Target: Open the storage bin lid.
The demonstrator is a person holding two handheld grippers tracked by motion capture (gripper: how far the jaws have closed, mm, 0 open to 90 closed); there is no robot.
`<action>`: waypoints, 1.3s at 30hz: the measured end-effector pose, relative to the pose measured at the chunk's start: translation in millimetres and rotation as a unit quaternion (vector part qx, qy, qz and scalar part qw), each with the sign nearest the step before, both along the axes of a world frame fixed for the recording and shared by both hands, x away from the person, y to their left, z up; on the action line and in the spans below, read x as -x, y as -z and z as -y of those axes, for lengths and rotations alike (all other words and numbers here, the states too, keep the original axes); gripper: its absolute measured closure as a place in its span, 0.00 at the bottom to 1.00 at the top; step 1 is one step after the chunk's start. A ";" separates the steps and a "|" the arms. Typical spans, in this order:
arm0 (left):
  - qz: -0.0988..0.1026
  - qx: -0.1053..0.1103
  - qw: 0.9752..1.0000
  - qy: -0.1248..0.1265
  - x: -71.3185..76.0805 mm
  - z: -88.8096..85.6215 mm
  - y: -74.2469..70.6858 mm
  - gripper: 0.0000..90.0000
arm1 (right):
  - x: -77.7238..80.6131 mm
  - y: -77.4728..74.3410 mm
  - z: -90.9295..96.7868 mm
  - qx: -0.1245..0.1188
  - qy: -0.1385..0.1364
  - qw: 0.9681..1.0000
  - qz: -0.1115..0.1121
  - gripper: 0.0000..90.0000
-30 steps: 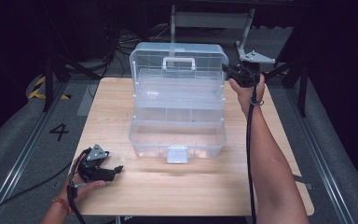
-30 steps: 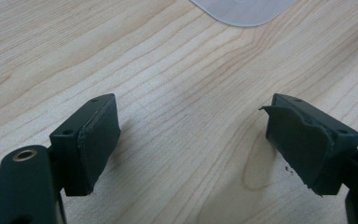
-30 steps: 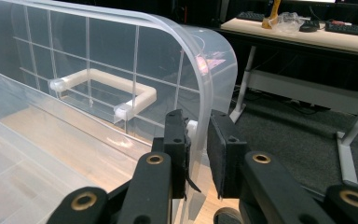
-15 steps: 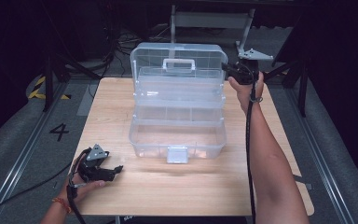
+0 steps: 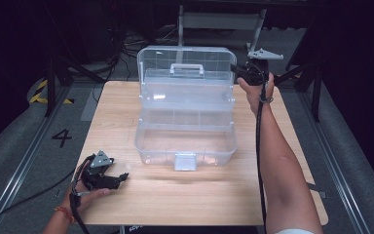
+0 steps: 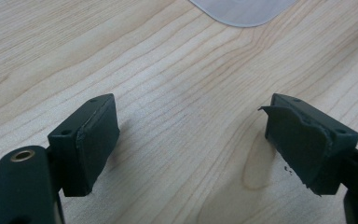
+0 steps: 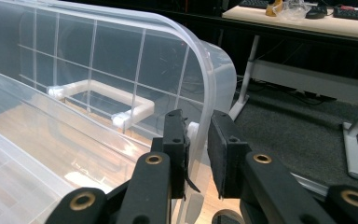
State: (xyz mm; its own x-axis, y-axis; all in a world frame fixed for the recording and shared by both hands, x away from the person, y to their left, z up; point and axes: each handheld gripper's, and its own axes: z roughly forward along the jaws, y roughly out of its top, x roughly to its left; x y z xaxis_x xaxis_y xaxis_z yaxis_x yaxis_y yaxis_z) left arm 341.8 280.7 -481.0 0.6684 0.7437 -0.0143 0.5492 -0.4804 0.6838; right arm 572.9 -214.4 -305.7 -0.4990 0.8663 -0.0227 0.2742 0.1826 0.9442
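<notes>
Right now the clear plastic toolbox [image 5: 186,126] stands open at the middle of the wooden table [image 5: 195,204], its lid [image 5: 185,61] raised at the far side. The right gripper [image 5: 241,73] pinches the lid's right edge, jaws clamped on the rim. Near left, the left gripper [image 5: 119,178] rests on the table with jaws spread, holding nothing.
</notes>
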 end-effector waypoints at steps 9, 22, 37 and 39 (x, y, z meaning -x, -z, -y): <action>0.000 0.000 1.000 0.000 0.0 0.0 0.0 0.20 | -2.9 1.8 -1.2 0.000 0.006 1.000 -0.002 0.86; 0.001 -0.002 1.000 -0.001 0.2 0.1 0.0 0.20 | -13.0 2.9 -4.6 0.009 0.014 1.000 -0.015 0.85; 0.002 -0.004 1.000 -0.003 0.4 0.3 -0.3 0.20 | -22.0 8.2 -5.0 0.007 0.018 1.000 -0.019 0.84; 0.002 -0.004 1.000 -0.003 0.4 0.3 -0.2 0.20 | -23.4 9.4 -4.7 0.006 0.018 1.000 -0.019 0.84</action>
State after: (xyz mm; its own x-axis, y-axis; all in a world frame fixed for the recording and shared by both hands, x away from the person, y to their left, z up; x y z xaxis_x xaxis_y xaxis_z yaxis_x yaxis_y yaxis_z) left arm 341.4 280.4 -480.8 0.6642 0.7475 -0.0057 0.5486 -0.4823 0.6829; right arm 596.3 -209.7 -315.1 -0.4679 0.8837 -0.0146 0.3163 0.1829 0.9309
